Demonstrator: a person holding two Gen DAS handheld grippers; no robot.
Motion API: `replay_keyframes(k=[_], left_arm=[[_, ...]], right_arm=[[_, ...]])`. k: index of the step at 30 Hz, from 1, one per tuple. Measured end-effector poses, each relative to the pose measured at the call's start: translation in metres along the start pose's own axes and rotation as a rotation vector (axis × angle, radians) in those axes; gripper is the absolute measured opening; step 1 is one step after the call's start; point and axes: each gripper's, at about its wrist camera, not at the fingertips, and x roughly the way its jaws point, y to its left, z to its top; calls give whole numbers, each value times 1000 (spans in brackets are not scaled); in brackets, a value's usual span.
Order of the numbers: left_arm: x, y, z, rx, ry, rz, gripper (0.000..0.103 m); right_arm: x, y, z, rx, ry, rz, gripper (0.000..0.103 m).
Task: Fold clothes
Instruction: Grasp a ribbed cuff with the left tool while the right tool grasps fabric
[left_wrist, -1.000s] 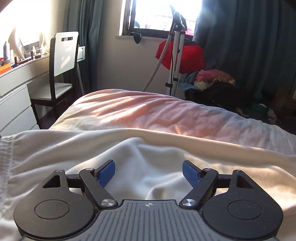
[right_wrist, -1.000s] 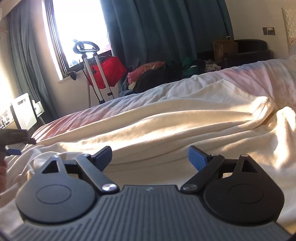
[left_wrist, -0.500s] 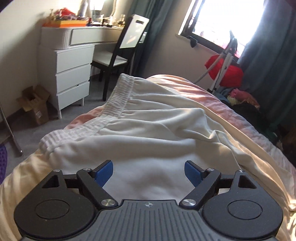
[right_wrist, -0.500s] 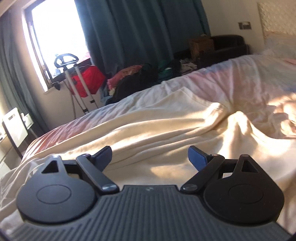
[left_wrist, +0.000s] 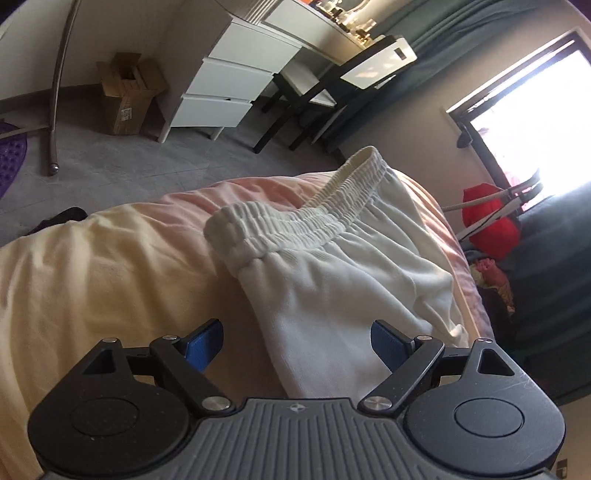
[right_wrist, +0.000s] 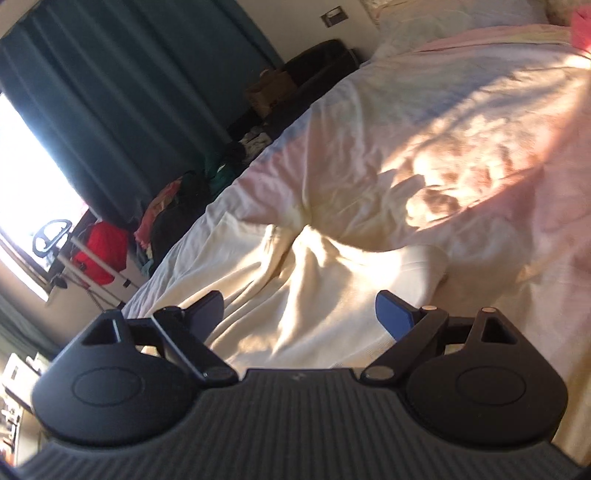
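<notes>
White trousers with a gathered elastic waistband lie on the bed. In the left wrist view my left gripper hovers open over the cloth just below the waistband, blue pads wide apart, nothing pressed between them. The right wrist view shows the same cream-white fabric stretched out in sunlight, ending in a leg end. My right gripper is open above that fabric, its fingers clear of it.
A white chest of drawers, a chair and a cardboard box stand on the grey floor beyond the bed's end. Dark curtains, a red bag and piled clothes lie along the window side.
Both grippers have swung sideways and rolled: the left view turned from the window towards the drawers and now shows the waistband, the right view turned towards the head of the bed. Both stayed open.
</notes>
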Motion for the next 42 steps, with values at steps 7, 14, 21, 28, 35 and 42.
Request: replay_keyframes(k=[7, 14, 21, 28, 35, 42], left_arm=[[19, 7, 1, -55, 45, -102, 71], [41, -14, 4, 72, -36, -66, 23], [30, 4, 14, -100, -120, -212, 10], [20, 2, 16, -104, -161, -242, 10], [10, 5, 21, -126, -173, -259, 10], [6, -28, 43, -114, -187, -253, 10]], right_arm=[[11, -42, 2, 191, 7, -86, 90], [29, -68, 0, 282, 27, -144, 90], [62, -69, -8, 303, 121, -150, 76], [81, -69, -7, 321, 107, -162, 10], [39, -58, 5, 334, -90, -56, 6], [50, -13, 36, 233, -116, -42, 6]])
